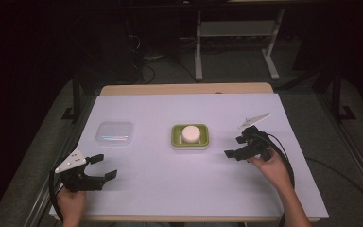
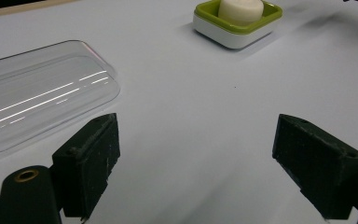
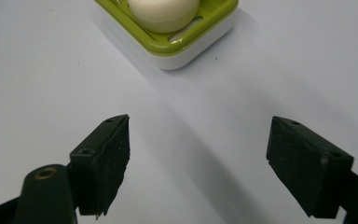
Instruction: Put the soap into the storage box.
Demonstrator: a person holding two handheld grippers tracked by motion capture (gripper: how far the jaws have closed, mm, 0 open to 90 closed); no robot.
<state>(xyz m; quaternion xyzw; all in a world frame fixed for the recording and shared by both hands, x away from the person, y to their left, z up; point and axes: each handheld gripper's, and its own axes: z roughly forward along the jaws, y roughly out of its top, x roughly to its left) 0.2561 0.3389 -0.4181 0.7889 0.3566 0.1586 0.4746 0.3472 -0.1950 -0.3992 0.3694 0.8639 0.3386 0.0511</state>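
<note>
green soap dish [image 1: 190, 136] centred; both grippers empty

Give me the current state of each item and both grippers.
Clear lid: lying flat on the table, off the dish, untouched.
Green soap dish: uncovered, on the table.
White soap: sitting in the dish.
Left gripper: open, holding nothing.
Right gripper: open, holding nothing, facing the dish.
</note>
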